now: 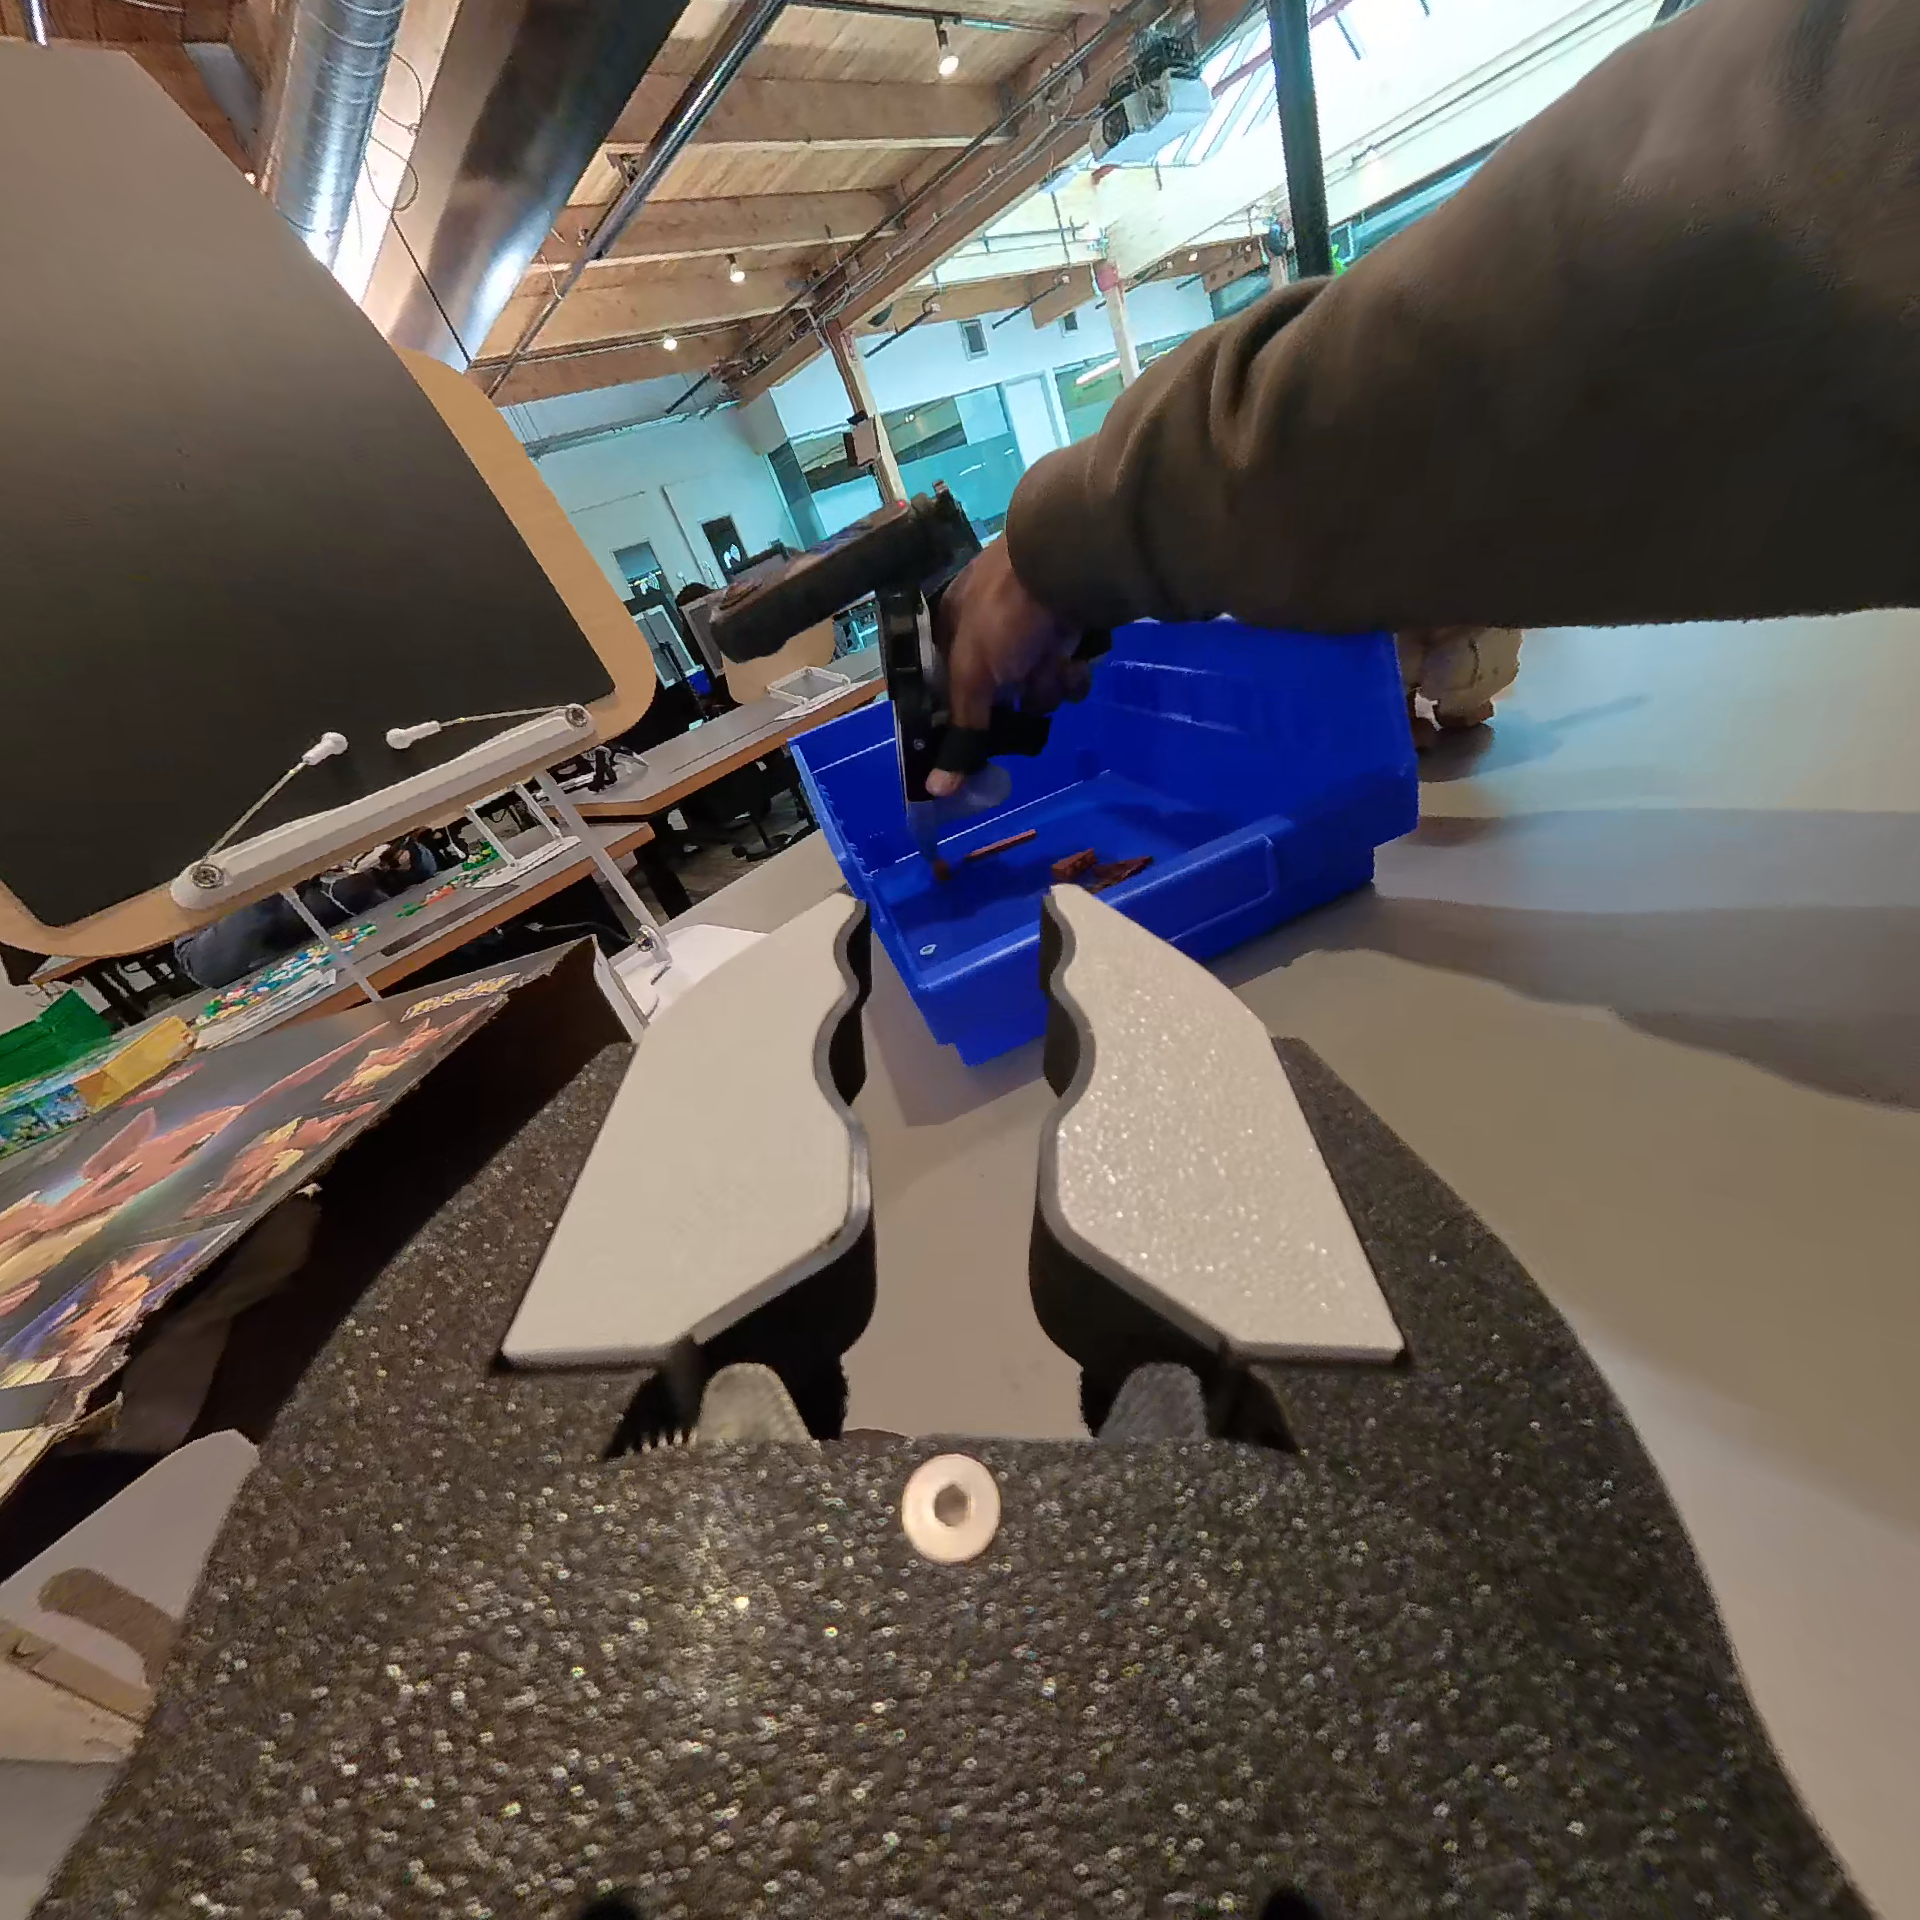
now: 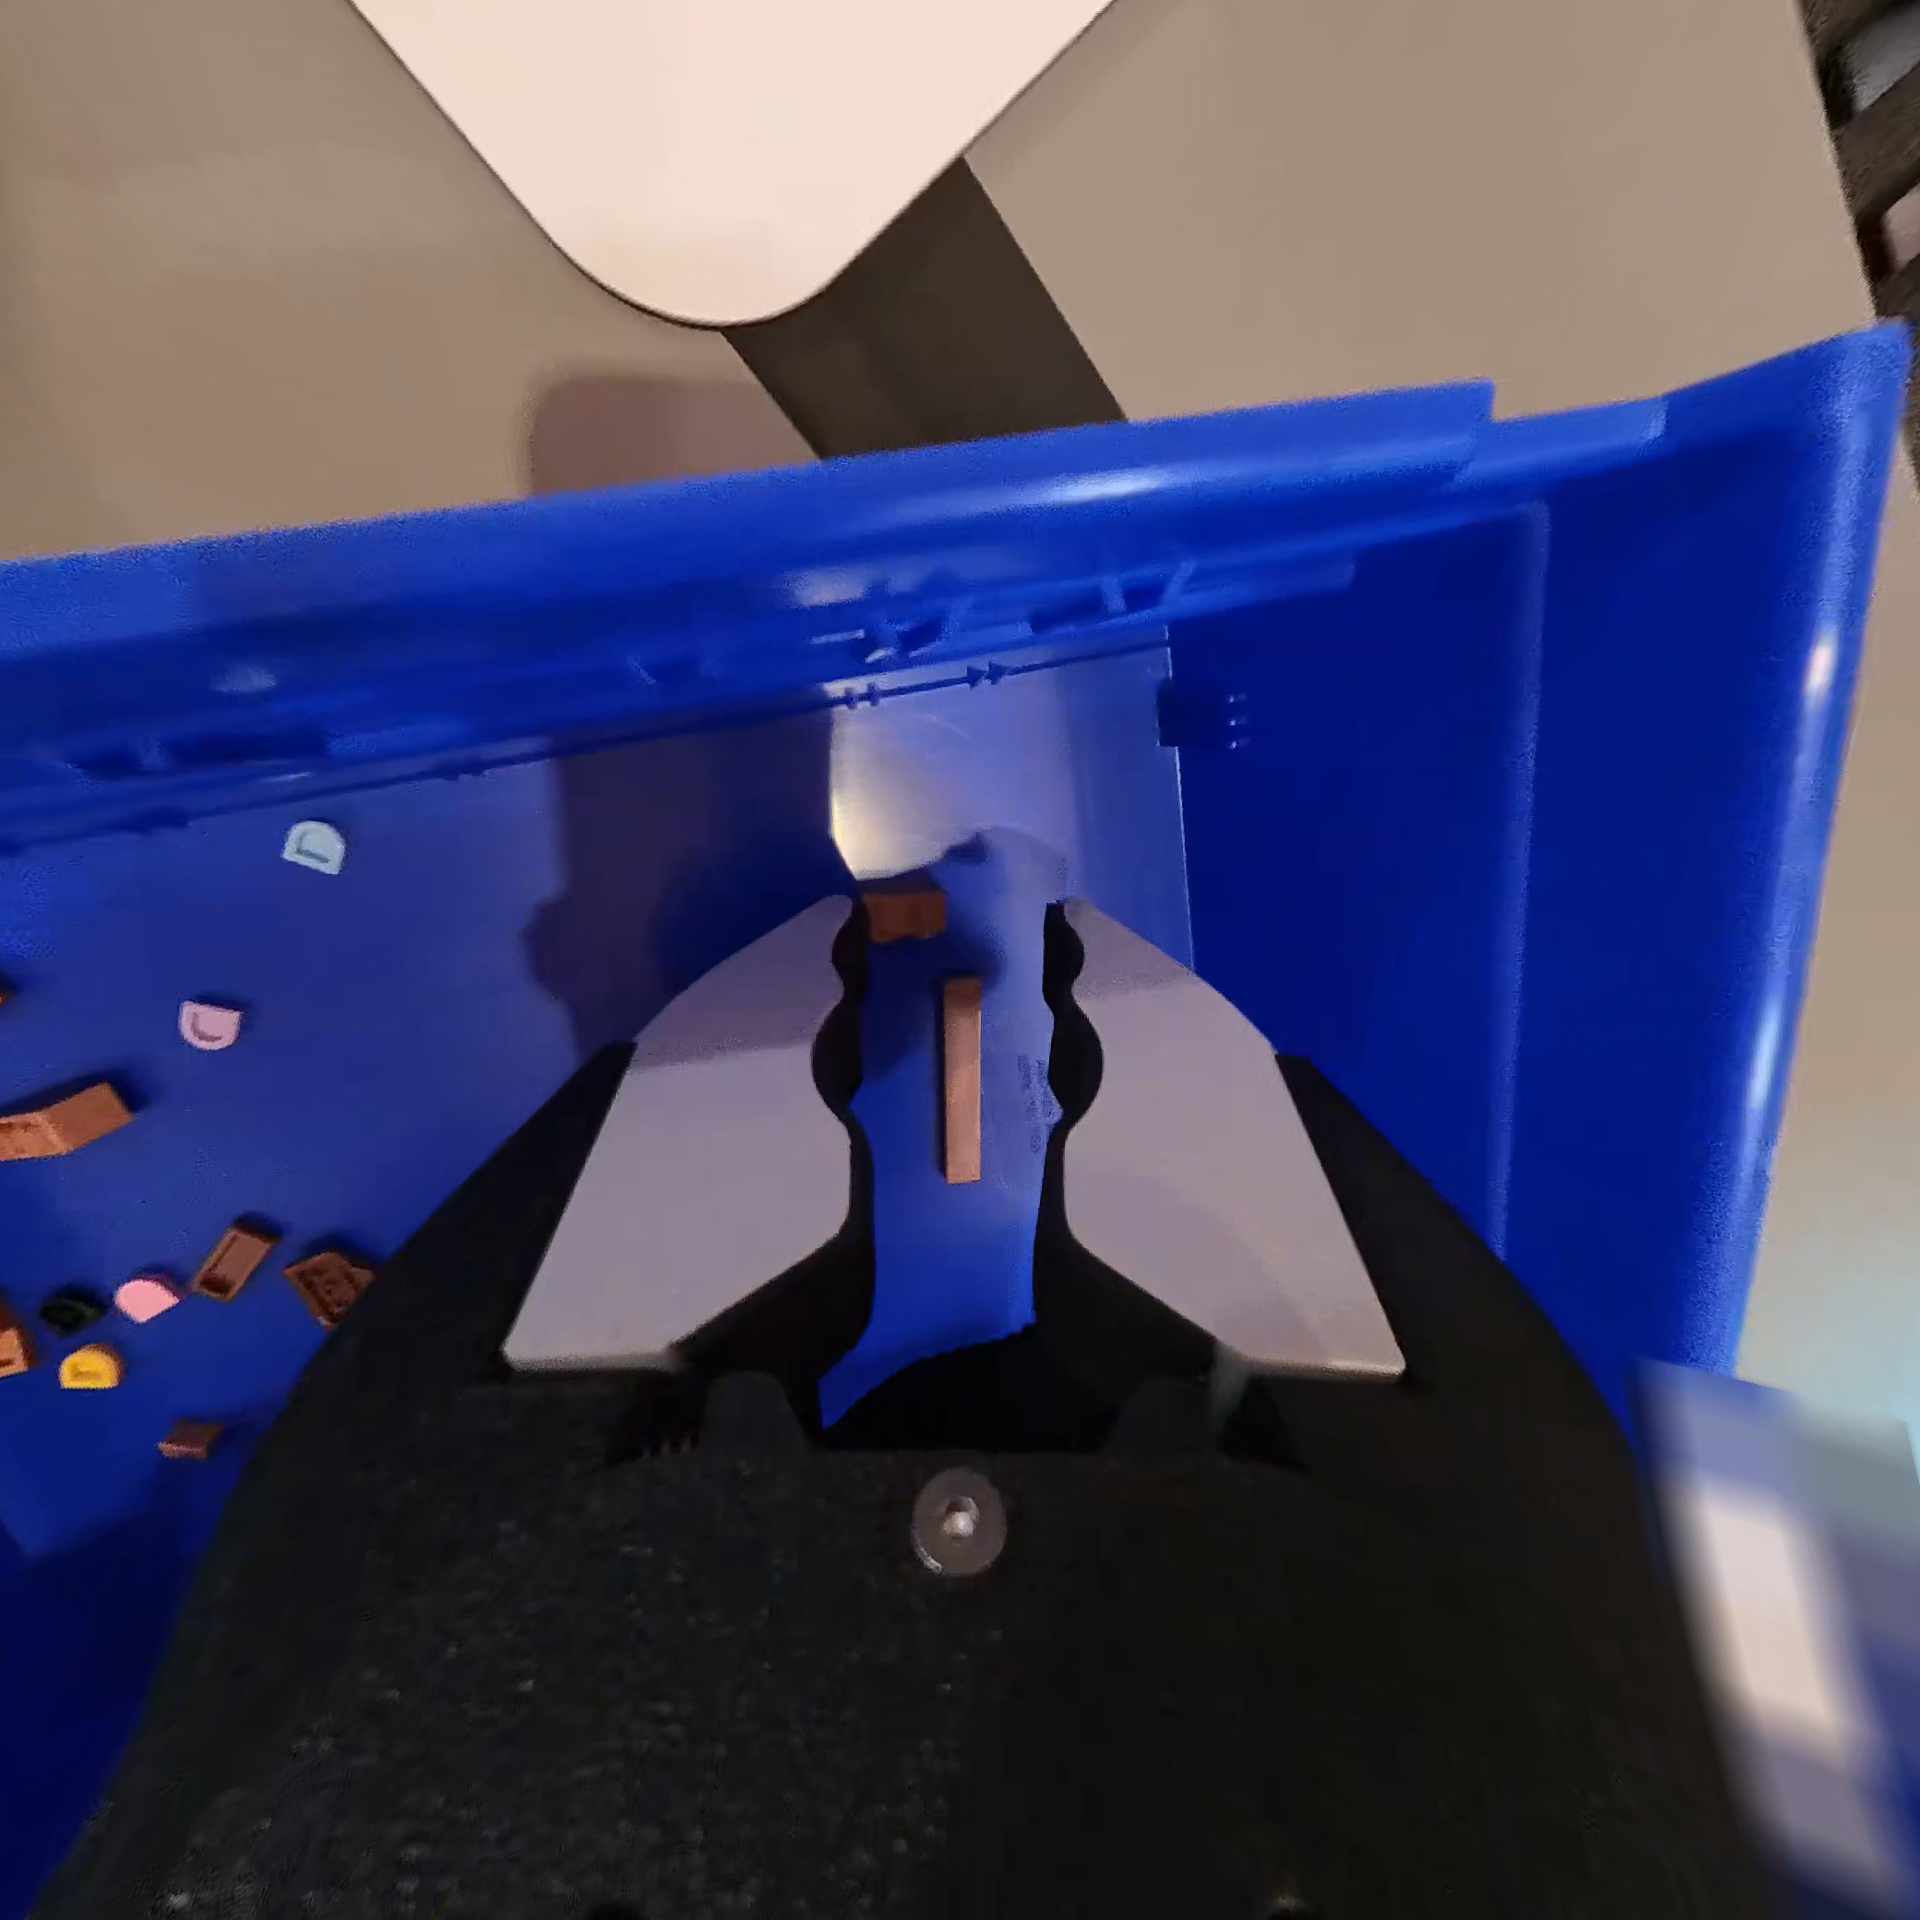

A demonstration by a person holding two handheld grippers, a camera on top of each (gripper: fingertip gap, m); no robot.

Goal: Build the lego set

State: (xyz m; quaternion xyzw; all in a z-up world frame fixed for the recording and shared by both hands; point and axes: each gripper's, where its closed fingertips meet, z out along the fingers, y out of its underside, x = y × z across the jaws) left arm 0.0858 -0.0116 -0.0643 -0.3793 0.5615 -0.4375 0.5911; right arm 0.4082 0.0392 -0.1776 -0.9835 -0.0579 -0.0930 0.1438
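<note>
Left gripper (image 1: 951,925): hovers low over the grey counter (image 1: 1558,1195), jaws spread with nothing between them, pointing at the near end of a blue bin (image 1: 1226,914).
Right gripper (image 2: 951,914): reaches down into the blue bin (image 2: 1662,831), held by a hand (image 1: 997,644) in a brown sleeve (image 1: 1507,416). Its jaws stand apart; a long thin brown strip (image 2: 962,1081) lies on the bin floor between the two fingers, touching neither.
At the fingertips: a small brown brick (image 2: 906,916) sits by the left fingertip; whether it touches cannot be told.
Bin contents: small loose bricks, brown (image 2: 62,1122), pink (image 2: 145,1299), yellow (image 2: 91,1369) and pale (image 2: 314,847), scattered on the floor to the left.
Surroundings: a printed cardboard box (image 1: 208,1122) lies left of the left gripper.
</note>
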